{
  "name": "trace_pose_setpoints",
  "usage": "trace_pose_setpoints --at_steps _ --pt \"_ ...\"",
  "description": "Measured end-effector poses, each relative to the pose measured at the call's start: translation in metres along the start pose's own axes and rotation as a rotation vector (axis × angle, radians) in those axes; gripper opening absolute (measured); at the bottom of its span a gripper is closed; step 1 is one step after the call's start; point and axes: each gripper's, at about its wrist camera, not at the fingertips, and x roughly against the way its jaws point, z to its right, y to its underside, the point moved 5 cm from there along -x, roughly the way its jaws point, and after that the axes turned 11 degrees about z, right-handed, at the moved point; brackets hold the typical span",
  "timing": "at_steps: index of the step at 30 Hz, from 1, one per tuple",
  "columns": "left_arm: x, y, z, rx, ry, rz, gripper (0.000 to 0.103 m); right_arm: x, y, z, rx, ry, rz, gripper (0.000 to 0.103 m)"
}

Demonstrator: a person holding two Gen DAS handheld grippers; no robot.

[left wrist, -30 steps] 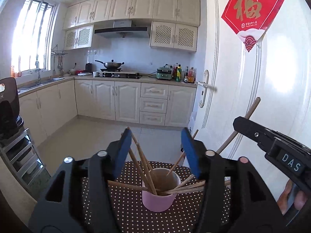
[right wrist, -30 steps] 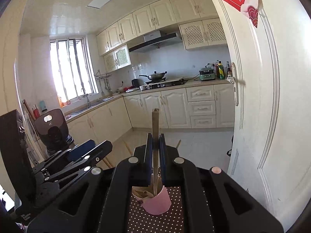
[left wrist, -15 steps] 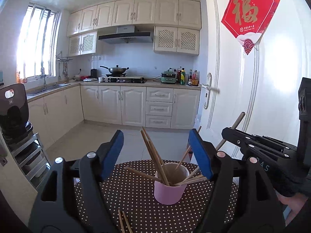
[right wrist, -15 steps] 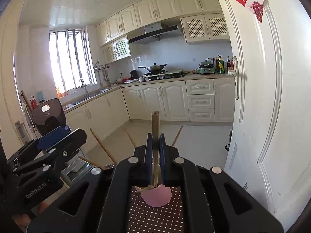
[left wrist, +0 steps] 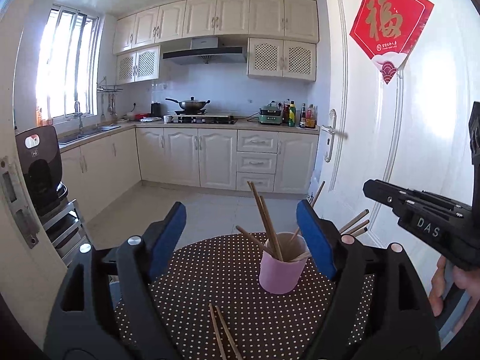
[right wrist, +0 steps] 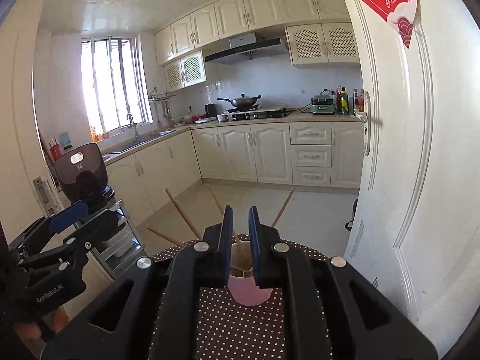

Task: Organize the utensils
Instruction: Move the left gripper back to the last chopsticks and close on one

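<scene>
Home kitchen — cabinets [left wrist: 192, 156], stove [left wrist: 201, 120]

One pink cup [left wrist: 281, 270] stands on the one dotted surface [left wrist: 210, 285], toward its far right edge. Wooden chopsticks [left wrist: 265, 222] bristle from the cup, roughly eight or nine, though they overlap too much for an exact count. Two loose chopsticks [left wrist: 222, 330] lie side by side at the surface's near edge. Two hand-held grippers are out: the left hand-held gripper [left wrist: 241, 237] and the right hand-held gripper [right wrist: 240, 241].
</scene>
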Motion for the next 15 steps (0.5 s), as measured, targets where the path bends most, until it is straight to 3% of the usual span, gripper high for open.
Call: trace_pose_setpoints --at_steps 7,15 --pt "0.03 0.009 -0.01 -0.01 0.001 -0.058 0.077 0.028 0.008 -0.035 0.093 -0.059 -0.025 0.012" --pt "0.05 0.053 -0.027 0.001 0.019 -0.225 0.077 0.027 0.065 -0.073 0.177 -0.131 -0.189 0.015"
